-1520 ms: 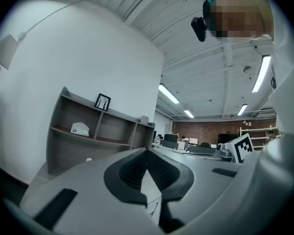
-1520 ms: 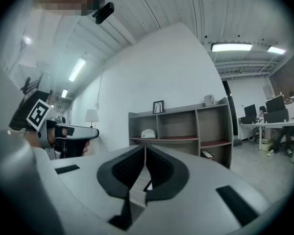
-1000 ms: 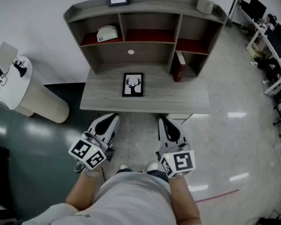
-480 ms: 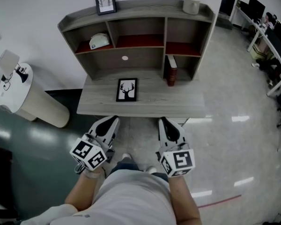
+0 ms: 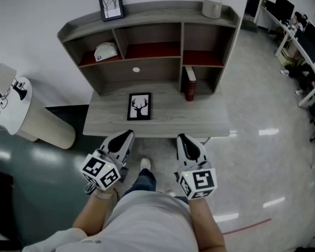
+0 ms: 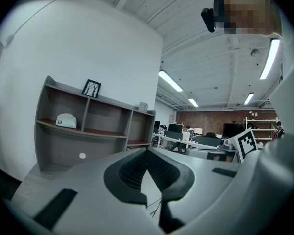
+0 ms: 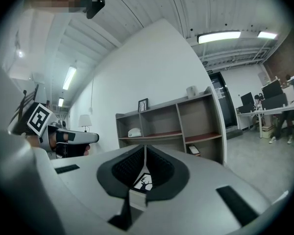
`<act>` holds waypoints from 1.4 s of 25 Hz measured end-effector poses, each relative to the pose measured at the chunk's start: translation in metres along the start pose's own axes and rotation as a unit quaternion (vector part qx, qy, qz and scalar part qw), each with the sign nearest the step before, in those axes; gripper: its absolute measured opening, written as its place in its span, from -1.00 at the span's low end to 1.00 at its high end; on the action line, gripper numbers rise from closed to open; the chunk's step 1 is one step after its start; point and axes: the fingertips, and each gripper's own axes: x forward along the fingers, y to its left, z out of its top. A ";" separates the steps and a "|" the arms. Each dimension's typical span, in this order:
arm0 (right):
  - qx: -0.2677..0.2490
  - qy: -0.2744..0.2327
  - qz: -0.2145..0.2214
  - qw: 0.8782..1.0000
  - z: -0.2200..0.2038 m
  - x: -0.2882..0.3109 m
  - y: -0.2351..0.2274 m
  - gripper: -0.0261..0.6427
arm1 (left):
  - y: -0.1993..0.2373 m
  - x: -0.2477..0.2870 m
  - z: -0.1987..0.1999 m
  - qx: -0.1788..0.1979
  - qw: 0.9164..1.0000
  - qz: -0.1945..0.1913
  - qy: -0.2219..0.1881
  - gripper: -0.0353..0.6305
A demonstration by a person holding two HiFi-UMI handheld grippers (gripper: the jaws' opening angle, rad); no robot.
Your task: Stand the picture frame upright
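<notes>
- The picture frame [image 5: 139,106], the one with a deer print, lies flat and face up on the desk [image 5: 199,121]. It is left of centre, in front of the low open bay of the shelf unit [image 5: 173,56].
- Both tongs are clenched with nothing in them. The left gripper [image 5: 125,135] and right gripper [image 5: 182,138] hang short of the desk's front edge, well apart from the frame.
- I'd say the step in hand is the approach. The jaws must open before arrival, since shut tips can only nudge the frame.
- A sound way, to my eye, is to pinch one long side edge and tip the frame up about its near short edge. The other tongs can steady the opposite side.
- I can't see a back stand from here, so leaning it may be needed.
- The frame's near end sits close to the desk's front edge, so a push towards the person could slide it off.
- Bare desk lies to the right as far as the red book [image 5: 190,83], standing at the unit's right bay.
- Behind, the bay gives depth, but the shelf above limits height.
- On top, a second small frame [image 5: 111,5] stands upright already, well out of the way.
</notes>
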 end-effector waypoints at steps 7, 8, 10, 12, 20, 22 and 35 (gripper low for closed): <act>0.002 0.019 -0.009 1.000 -0.008 0.055 -0.008 -0.84 | 0.049 0.030 0.001 -0.012 1.000 -0.005 0.009 -0.85; 0.002 0.022 -0.010 1.000 -0.009 0.063 -0.009 -0.84 | 0.058 0.033 0.000 -0.015 1.000 -0.005 0.011 -0.85; 0.003 0.027 -0.014 1.000 -0.010 0.081 -0.011 -0.84 | 0.076 0.041 0.000 -0.020 1.000 -0.005 0.015 -0.85; 0.004 0.032 -0.018 0.999 -0.012 0.099 -0.013 -0.84 | 0.093 0.050 0.001 -0.023 1.000 -0.008 0.018 -0.85; 0.002 0.055 -0.033 0.998 -0.021 0.167 -0.007 -0.84 | 0.158 0.076 0.005 -0.034 0.999 -0.029 0.026 -0.85; 0.000 0.060 -0.035 0.998 -0.022 0.184 -0.003 -0.84 | 0.174 0.081 0.008 -0.032 0.998 -0.039 0.031 -0.85; 0.002 0.101 -0.074 0.992 -0.033 0.272 0.010 -0.84 | 0.266 0.107 0.005 -0.042 0.995 -0.071 0.056 -0.84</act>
